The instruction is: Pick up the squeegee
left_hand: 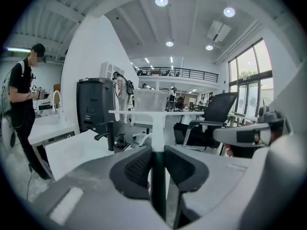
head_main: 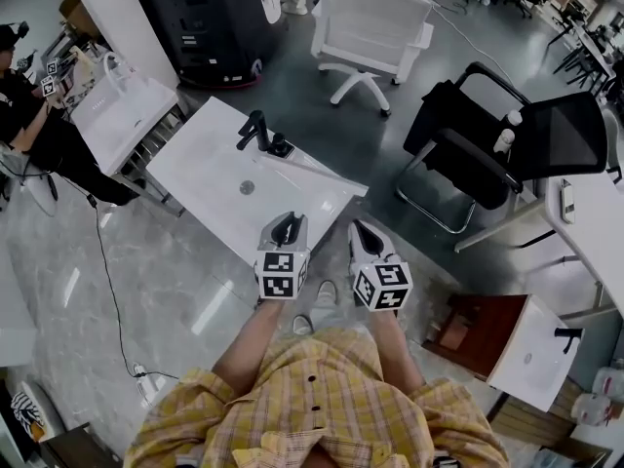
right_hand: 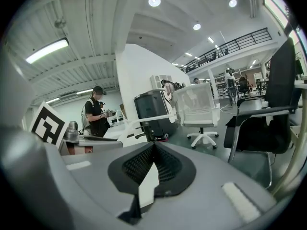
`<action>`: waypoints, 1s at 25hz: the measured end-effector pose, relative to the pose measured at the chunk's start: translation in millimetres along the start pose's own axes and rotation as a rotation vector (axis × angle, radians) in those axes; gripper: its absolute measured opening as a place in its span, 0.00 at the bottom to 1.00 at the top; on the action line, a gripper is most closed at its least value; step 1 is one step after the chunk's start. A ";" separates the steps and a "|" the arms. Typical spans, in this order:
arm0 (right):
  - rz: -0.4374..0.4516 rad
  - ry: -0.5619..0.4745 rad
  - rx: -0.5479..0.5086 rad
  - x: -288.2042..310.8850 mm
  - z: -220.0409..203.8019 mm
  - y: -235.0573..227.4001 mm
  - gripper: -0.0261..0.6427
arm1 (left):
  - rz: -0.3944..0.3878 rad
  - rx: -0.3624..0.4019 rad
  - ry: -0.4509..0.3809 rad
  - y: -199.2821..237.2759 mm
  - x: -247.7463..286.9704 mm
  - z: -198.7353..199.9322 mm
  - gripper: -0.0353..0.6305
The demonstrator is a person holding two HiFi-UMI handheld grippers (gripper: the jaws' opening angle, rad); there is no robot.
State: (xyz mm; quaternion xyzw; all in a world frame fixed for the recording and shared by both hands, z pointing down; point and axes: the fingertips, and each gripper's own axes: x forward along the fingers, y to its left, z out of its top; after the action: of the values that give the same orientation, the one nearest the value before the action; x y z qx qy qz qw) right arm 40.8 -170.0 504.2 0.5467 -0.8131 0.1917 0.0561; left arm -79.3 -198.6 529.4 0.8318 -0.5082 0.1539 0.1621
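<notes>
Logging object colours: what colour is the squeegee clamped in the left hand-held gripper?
The T-shaped squeegee is white; left gripper view shows it best.

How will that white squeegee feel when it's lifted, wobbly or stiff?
Probably stiff: the squeegee shows a straight, level bar though the left hand-held gripper clamps only its thin handle. It looks light, being slim and likely plastic. It might twist in the grip, since the wide bar sits far beyond the jaws.
</notes>
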 end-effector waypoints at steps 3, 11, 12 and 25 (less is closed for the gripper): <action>-0.005 -0.009 -0.008 -4.7 4.1 3.6 0.04 | -0.004 0.005 -0.039 -3.6 -10.6 9.3 0.19; -0.017 -0.052 -0.021 -14.1 15.6 15.1 0.04 | -0.013 0.022 -0.130 -9.9 -33.0 29.7 0.19; -0.019 -0.058 -0.022 -15.9 17.3 16.2 0.04 | -0.015 0.024 -0.142 -10.6 -36.2 32.5 0.19; -0.021 -0.096 -0.041 -27.0 34.9 22.1 0.04 | -0.017 0.024 -0.212 -11.4 -54.1 53.0 0.19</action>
State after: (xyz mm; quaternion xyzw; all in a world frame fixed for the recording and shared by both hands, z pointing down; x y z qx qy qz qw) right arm 35.5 -152.3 458.4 0.5625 -0.8129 0.1477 0.0303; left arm -87.9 -173.2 457.7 0.8496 -0.5134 0.0695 0.0988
